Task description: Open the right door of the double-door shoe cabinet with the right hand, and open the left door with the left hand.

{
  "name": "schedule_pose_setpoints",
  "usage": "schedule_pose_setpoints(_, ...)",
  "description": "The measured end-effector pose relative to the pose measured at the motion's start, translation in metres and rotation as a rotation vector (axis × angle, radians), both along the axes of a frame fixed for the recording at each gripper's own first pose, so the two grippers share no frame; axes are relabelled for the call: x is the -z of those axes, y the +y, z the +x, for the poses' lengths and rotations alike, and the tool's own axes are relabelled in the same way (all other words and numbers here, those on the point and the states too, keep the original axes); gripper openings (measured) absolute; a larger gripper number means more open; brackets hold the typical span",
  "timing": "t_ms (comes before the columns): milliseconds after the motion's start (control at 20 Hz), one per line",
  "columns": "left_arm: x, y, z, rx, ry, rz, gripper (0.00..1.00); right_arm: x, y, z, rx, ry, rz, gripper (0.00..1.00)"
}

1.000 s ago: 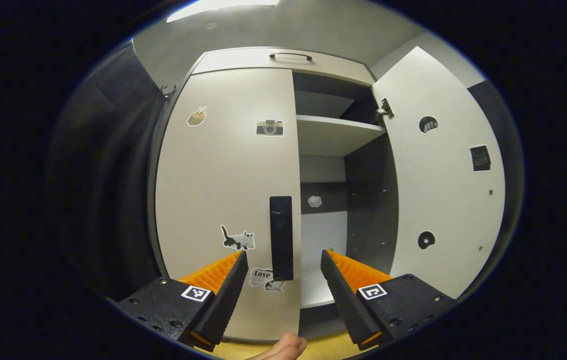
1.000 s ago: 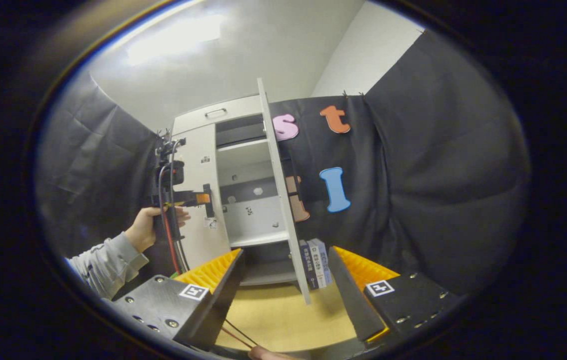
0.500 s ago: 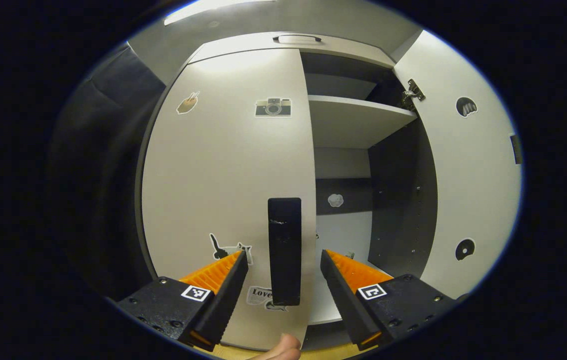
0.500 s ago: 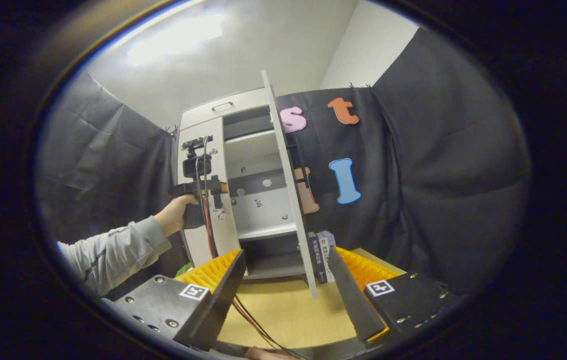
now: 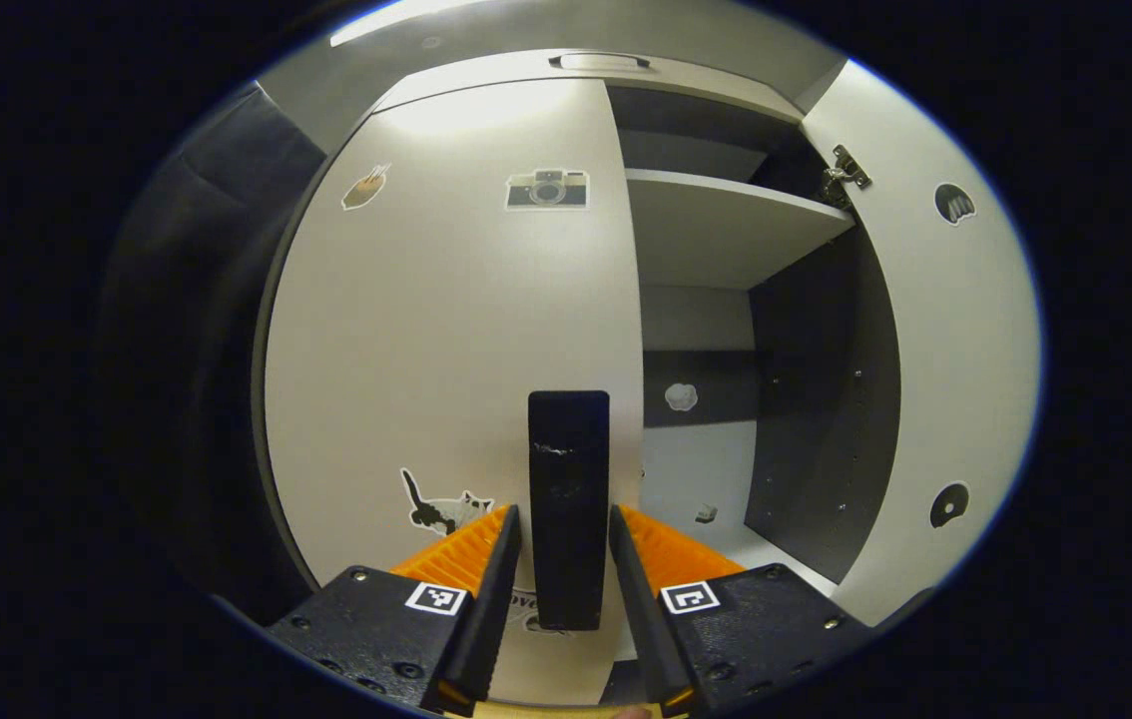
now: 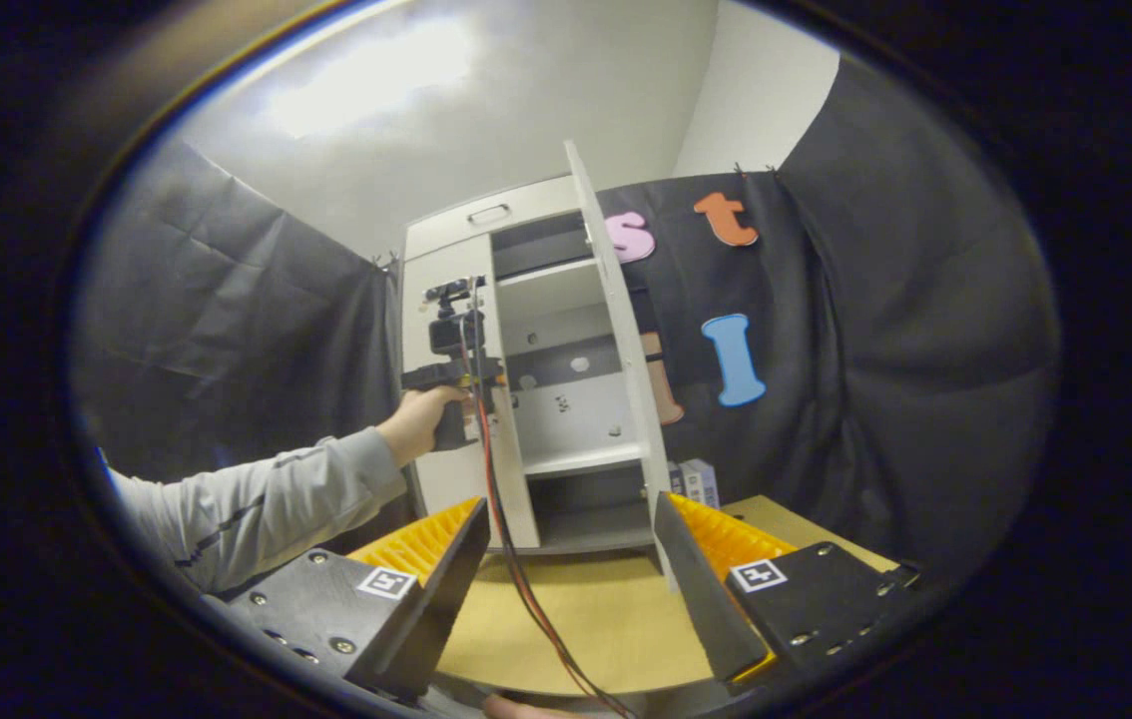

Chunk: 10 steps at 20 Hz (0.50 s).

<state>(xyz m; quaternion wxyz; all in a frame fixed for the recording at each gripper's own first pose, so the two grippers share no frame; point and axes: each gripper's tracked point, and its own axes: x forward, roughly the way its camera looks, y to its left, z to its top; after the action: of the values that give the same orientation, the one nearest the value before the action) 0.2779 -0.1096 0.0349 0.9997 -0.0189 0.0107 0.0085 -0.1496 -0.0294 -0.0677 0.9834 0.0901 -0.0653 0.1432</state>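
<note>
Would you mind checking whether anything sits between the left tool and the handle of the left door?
Nothing visible does: the left tool already straddles the dark handle on the closed left door.

A staged recording booth, not a lived-in home: black cloth (image 6: pixel 227 300) drapes the walls around a lone white shoe cabinet (image 6: pixel 566 399) with stickers (image 5: pixel 546 189), standing on a bare wooden floor (image 6: pixel 586 609) under ceiling light

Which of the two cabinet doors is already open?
The right door is swung wide, showing the shelves. The left door is flat and closed, with the left gripper straddling its black handle.
</note>
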Motion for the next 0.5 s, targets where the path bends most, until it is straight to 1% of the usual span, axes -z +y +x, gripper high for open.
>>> schedule_pose_setpoints(50,0.0011,-0.0012,-0.0016,0.003,0.020,-0.005,0.55,0.0001,0.0012,-0.0011,-0.005,0.002,0.000,0.98)
schedule_pose_setpoints(100,0.0033,-0.0002,-0.0009,0.001,0.044,-0.006,0.48,0.0002,0.0010,-0.0015,0.000,0.003,-0.003,0.98)
schedule_pose_setpoints(150,0.0048,-0.0001,-0.0019,0.010,0.065,-0.001,0.35,0.0000,-0.0015,-0.0021,0.013,0.004,-0.010,0.98)
schedule_pose_setpoints(250,0.0066,0.0002,-0.0021,0.035,0.083,0.024,0.33,-0.0030,-0.0026,-0.0038,0.032,-0.002,-0.029,0.98)
schedule_pose_setpoints(350,0.0062,-0.0005,-0.0038,0.062,0.079,0.011,0.30,-0.0038,-0.0005,-0.0038,0.036,0.002,-0.036,0.98)
schedule_pose_setpoints(500,0.0094,0.0011,-0.0087,0.049,0.089,0.017,0.31,-0.0007,-0.0031,0.0002,0.051,0.028,-0.032,0.99)
